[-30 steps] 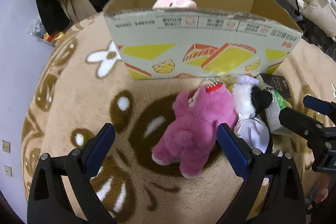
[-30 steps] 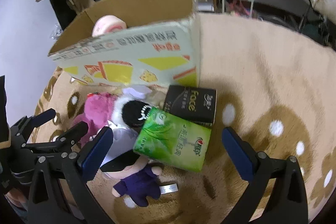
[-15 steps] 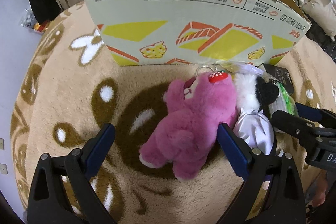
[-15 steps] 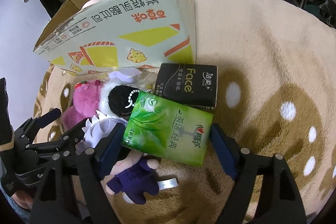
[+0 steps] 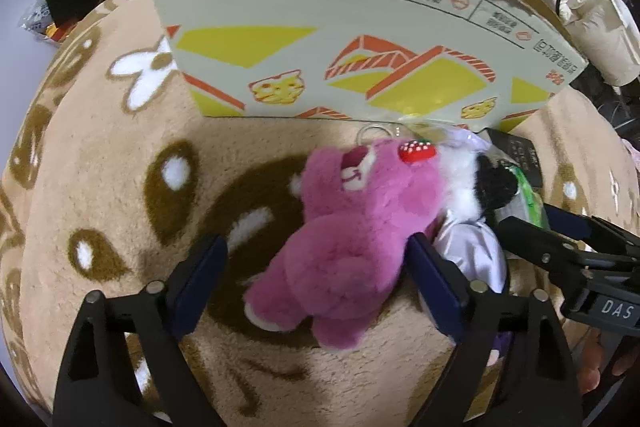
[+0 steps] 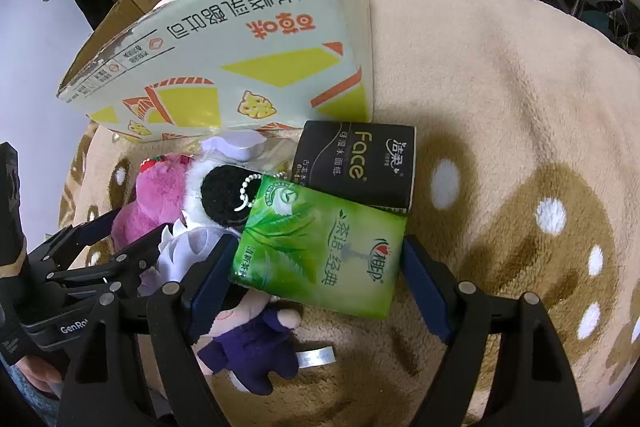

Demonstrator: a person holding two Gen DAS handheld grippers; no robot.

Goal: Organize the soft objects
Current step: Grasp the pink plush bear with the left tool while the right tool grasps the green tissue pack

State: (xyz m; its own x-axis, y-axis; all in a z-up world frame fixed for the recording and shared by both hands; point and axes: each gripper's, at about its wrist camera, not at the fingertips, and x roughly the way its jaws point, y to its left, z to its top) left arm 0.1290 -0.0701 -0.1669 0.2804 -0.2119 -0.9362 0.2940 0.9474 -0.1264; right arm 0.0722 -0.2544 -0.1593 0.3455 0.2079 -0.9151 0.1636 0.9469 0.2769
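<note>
across the centre of the left wrist view, a pink plush bear [image 5: 352, 239] lies on a tan patterned rug [image 5: 100, 167], a red strawberry patch near its ear and a metal key ring above its head. the left gripper [image 5: 316, 277] stands with its blue-padded fingers spread apart, one on each side of the bear's lower body; the frame-right pad looks to be against the fur, while the frame-left pad is clear of it. nothing is clamped. behind the bear, filling the upper frame, stands an open cardboard box [image 5: 340, 39] printed with yellow and orange shapes. a black and white plush [image 5: 480, 187] touches the bear on its frame-right side, with a white-haired doll [image 5: 472, 251] just below it.

centre of the right wrist view: a green tissue pack [image 6: 320, 247] lies tilted on the rug, its upper edge overlapping a black tissue pack [image 6: 356, 163] that rests near the box corner. the right gripper [image 6: 316, 281] has its fingers apart, flanking the green pack's lower half; contact cannot be confirmed. the doll's purple-clad body [image 6: 248, 351] lies at lower centre, partly under the green pack. the pink bear shows at centre left, beside the left gripper's black frame.
</note>
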